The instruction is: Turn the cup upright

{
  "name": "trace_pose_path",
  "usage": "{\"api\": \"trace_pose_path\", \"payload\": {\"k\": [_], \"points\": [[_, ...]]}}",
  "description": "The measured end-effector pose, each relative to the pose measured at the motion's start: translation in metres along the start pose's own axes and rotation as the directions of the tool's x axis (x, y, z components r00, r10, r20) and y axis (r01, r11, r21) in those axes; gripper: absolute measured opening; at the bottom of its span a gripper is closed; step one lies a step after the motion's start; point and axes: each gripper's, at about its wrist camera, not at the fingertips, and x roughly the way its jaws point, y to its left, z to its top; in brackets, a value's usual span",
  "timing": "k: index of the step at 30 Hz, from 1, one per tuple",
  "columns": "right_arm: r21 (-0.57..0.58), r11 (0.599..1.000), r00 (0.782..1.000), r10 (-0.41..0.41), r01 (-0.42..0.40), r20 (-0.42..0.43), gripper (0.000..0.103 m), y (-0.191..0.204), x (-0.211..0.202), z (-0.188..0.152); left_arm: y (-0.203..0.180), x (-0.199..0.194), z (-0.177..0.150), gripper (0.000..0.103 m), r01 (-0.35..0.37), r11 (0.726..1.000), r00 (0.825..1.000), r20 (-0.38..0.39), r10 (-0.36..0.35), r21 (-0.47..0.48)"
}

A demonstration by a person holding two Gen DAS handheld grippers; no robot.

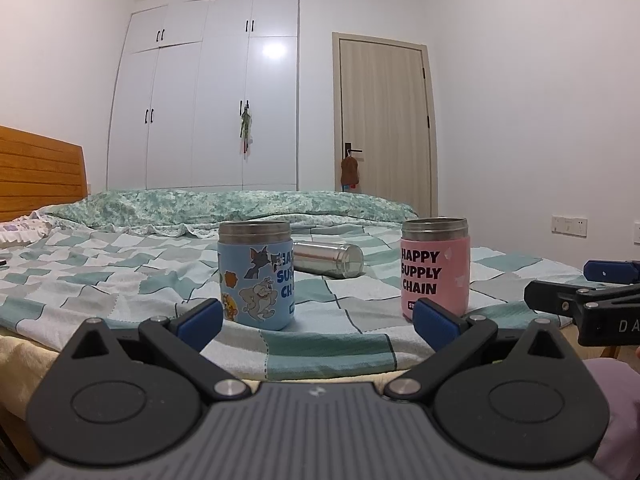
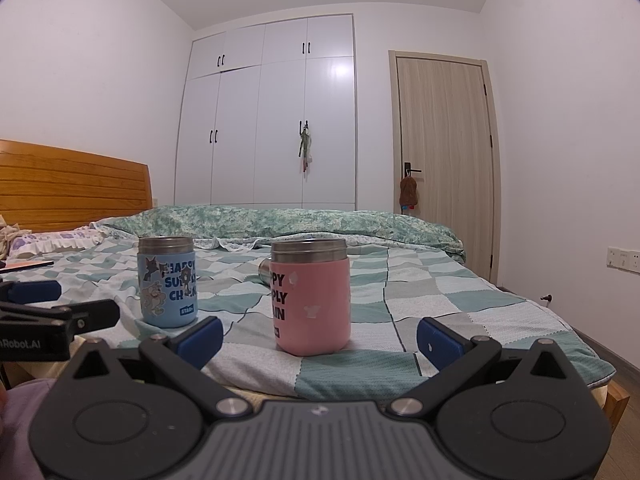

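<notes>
A blue cartoon cup point(image 1: 256, 274) and a pink "Happy Supply Chain" cup point(image 1: 435, 266) stand upright on the checked bedspread point(image 1: 120, 276). A bare silver cup point(image 1: 328, 259) lies on its side behind and between them. In the right wrist view the blue cup point(image 2: 167, 282) and pink cup point(image 2: 310, 296) stand in front, and the silver cup point(image 2: 264, 272) is mostly hidden behind the pink one. My left gripper point(image 1: 318, 322) is open and empty, short of the cups. My right gripper point(image 2: 320, 340) is open and empty in front of the pink cup.
A rolled green quilt point(image 1: 248, 204) lies across the far side of the bed. A wooden headboard point(image 1: 40, 172) is at the left, a white wardrobe point(image 1: 208, 92) and a door point(image 1: 384, 120) behind. The bed's near edge point(image 1: 320, 364) lies just ahead of both grippers.
</notes>
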Motion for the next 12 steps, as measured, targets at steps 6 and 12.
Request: {"api": "trace_pose_path", "payload": {"k": [6,12], "points": [[0.0,1.0,1.0,0.0,0.0,0.0,0.103,0.0002,0.0001,-0.0001,-0.0003,-0.0001,-0.0003,0.103,0.0,1.0,1.0,-0.006,0.0,0.0],[0.0,1.0,1.0,0.0,0.0,0.0,0.103,0.0004,0.0,-0.0002,0.0013,-0.0001,-0.0003,0.103,0.002,1.0,1.0,-0.008,-0.003,-0.004]]}}
